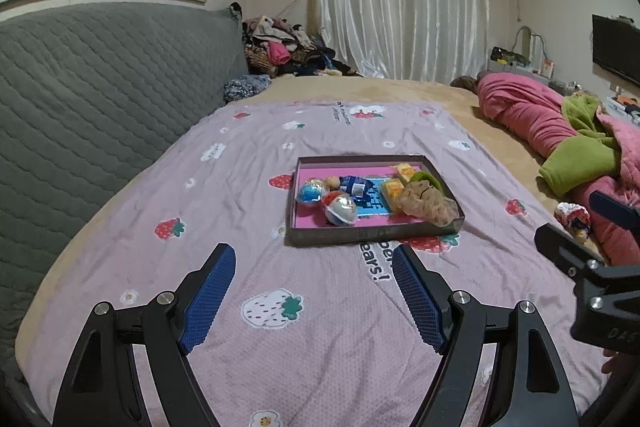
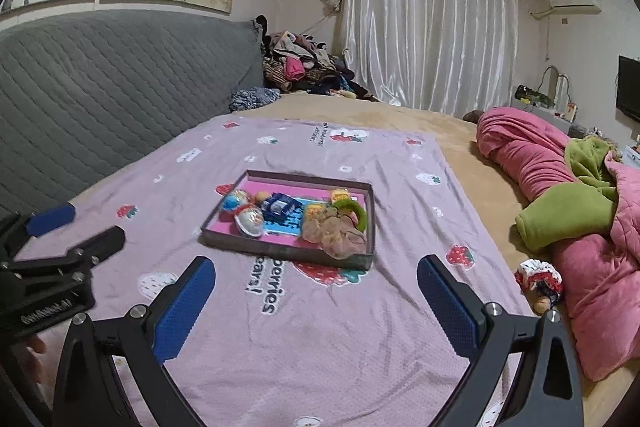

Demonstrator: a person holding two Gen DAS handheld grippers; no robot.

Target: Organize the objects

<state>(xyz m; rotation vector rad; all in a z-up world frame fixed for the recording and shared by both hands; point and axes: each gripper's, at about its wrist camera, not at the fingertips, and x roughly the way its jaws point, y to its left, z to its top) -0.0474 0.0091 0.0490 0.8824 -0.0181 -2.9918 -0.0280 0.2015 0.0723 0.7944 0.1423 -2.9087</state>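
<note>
A shallow dark tray (image 1: 352,235) (image 2: 276,249) with a pink floor lies on the strawberry-print sheet (image 1: 280,307) (image 2: 320,327). In it are two shiny egg capsules (image 1: 340,209) (image 2: 250,221), a blue wrapper (image 1: 354,185) (image 2: 280,206), yellow packets (image 1: 392,189), a green ring (image 1: 430,179) (image 2: 358,211) and a beige mesh scrunchie (image 1: 428,205) (image 2: 336,233). My left gripper (image 1: 312,257) (image 2: 80,227) hovers open over the sheet, short of the tray's near wall. My right gripper (image 2: 316,263) (image 1: 580,223) is open too, beside it on the right, nothing between its blue pads.
A small cloth doll (image 1: 574,217) (image 2: 538,281) lies on the beige blanket right of the sheet, against a rolled pink quilt (image 1: 532,123) (image 2: 600,287) with a green blanket (image 2: 568,211). A grey quilted headboard (image 1: 100,99) runs along the left. Clothes (image 1: 280,47) are piled in the far corner.
</note>
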